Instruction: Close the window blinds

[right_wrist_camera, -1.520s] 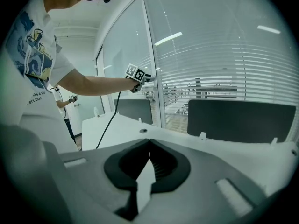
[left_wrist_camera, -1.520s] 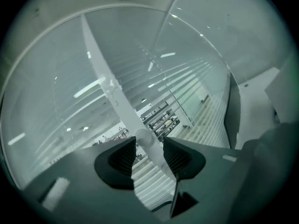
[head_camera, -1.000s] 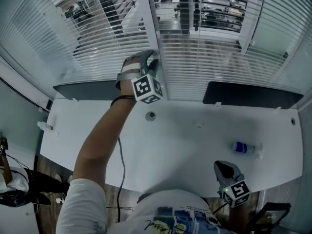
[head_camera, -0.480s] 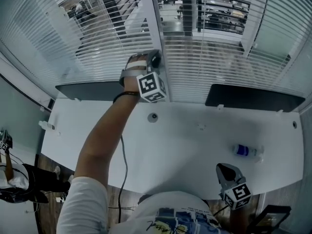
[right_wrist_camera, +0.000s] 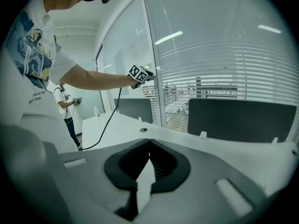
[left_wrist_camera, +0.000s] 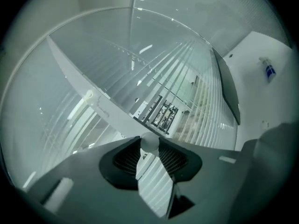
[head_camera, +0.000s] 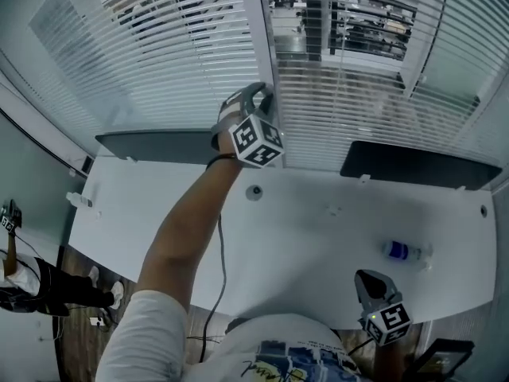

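White slatted window blinds [head_camera: 159,62] hang behind the desk, and the outside still shows between the slats. My left gripper [head_camera: 262,98] is raised to the white window post between the two panes. In the left gripper view a white blind wand [left_wrist_camera: 100,104] runs from the upper left down into the left gripper [left_wrist_camera: 149,143], and the pads press on its round section. Those jaws have just been closing on the wand, then eased slightly, with the wand still between them. My right gripper [head_camera: 374,281] hangs low over the desk's near edge, its tips [right_wrist_camera: 148,141] together on nothing.
A white desk [head_camera: 302,237] runs under the window with two dark panels [head_camera: 159,146] [head_camera: 413,165] at its back edge. On it are a small bottle [head_camera: 402,251], a round cable port [head_camera: 254,191] and a cable [head_camera: 221,245]. Another person [head_camera: 24,285] stands at far left.
My left hand has shifted slightly right along the window post and rolled, so its marker cube is tilted differently. The right gripper has stayed in place.
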Motion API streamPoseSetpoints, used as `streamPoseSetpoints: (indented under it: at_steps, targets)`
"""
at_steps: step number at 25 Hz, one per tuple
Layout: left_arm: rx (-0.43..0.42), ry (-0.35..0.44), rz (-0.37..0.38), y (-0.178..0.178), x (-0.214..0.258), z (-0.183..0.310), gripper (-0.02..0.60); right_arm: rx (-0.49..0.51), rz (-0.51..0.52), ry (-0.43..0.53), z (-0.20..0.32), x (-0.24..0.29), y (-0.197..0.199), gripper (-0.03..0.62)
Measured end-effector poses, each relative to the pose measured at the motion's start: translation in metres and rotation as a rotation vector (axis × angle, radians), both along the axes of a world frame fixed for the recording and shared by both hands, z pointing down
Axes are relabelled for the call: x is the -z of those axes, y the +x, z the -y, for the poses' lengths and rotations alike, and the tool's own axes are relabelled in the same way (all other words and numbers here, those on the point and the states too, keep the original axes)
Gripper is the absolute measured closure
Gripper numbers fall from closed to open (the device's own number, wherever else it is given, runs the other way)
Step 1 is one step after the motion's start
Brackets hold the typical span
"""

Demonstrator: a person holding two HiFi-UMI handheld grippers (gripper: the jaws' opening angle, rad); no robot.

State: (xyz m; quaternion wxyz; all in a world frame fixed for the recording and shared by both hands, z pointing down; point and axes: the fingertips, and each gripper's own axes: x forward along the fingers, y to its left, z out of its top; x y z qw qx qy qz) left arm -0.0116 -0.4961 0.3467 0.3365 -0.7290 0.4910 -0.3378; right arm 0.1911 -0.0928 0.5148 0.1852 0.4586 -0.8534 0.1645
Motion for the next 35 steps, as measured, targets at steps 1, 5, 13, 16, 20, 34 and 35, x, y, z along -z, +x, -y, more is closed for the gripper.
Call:
streamPoseSetpoints:
  at_steps: [1,5,13,16,20,34,35]
  targets:
    - [0.003,-0.006,-0.025,0.0,0.001,0.0,0.457,0.0,0.0,0.0,0.0,0.0,0.0,0.591]
    - [0.01,-0.015,-0.072,-0.001,0.002,-0.002,0.457,0.001,-0.003,0.007,0.0,0.001,0.0,0.591]
    - [0.034,-0.055,-0.224,-0.004,0.004,-0.001,0.457,0.003,0.002,0.003,0.001,0.001,-0.001,0.591]
    - [0.048,-0.079,-0.313,-0.005,0.004,-0.001,0.457,0.001,0.004,0.002,0.001,0.0,-0.001,0.591]
    - [0.067,-0.12,-0.471,-0.007,0.004,-0.001,0.457,-0.001,0.006,-0.002,0.0,-0.002,-0.001,0.591]
    - [0.105,-0.246,-0.955,-0.014,0.006,0.0,0.458,-0.004,0.012,0.005,-0.001,-0.001,0.0,0.591]
    - [0.105,-0.258,-0.977,-0.014,0.006,0.0,0.457,-0.005,0.011,0.006,-0.001,-0.001,0.001,0.591]
